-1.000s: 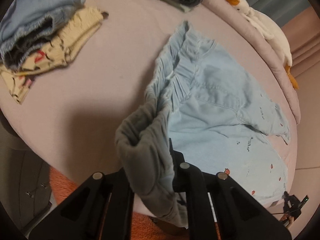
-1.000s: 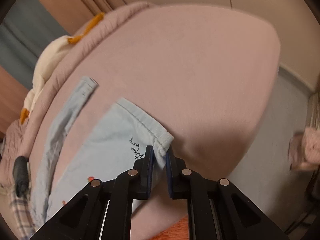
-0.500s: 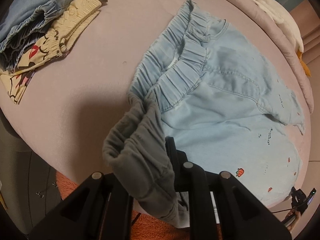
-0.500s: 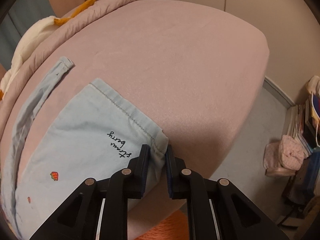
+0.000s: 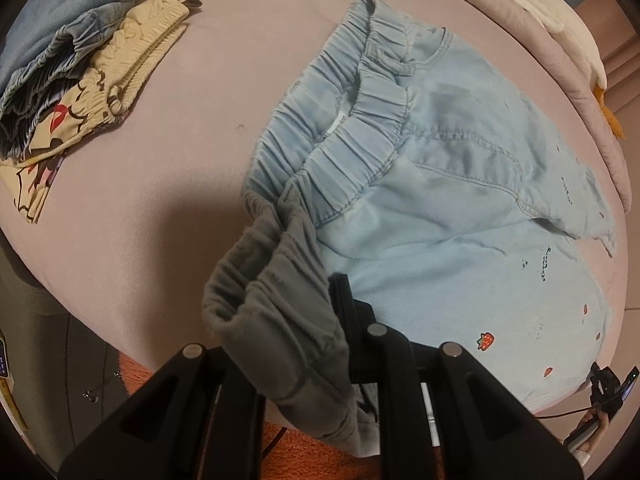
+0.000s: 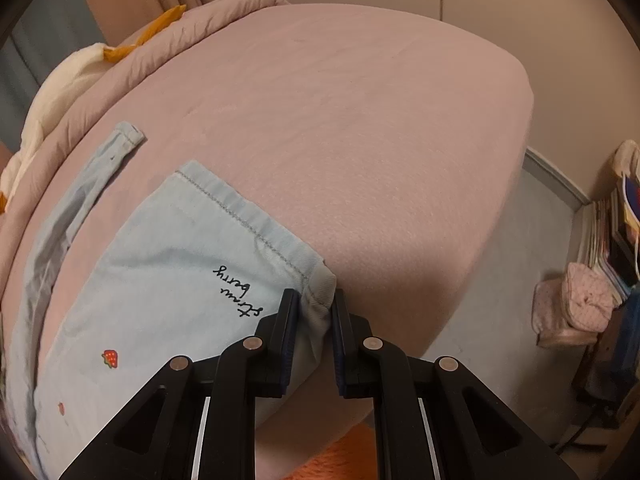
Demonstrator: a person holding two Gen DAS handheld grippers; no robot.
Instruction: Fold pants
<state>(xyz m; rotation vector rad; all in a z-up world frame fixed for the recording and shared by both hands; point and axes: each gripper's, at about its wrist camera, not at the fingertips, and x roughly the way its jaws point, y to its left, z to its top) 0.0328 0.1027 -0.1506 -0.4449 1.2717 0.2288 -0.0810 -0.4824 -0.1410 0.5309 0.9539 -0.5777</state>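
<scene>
Light blue pants [image 5: 440,200] with small strawberry prints lie spread on the pink bed, their elastic waistband toward the left. My left gripper [image 5: 304,328] is shut on the near corner of the waistband, which bunches up in shadow over its fingers. In the right wrist view one leg of the pants [image 6: 168,280] lies flat, with "strawberry" lettering near the hem. My right gripper [image 6: 314,308] is shut on the near corner of that hem. The other leg [image 6: 80,192] lies as a narrow strip to the left.
A stack of folded clothes [image 5: 68,76] sits at the far left of the bed [image 6: 360,128]. A white plush duck [image 5: 552,12] lies along the rolled pink blanket at the far edge. An orange rug [image 6: 352,452] is below; books and a pink bundle [image 6: 580,304] stand on the floor right.
Both grippers have lowered toward the bed with the pants held. The pants now lie flatter and more spread out; the hem corner rests on the sheet.
</scene>
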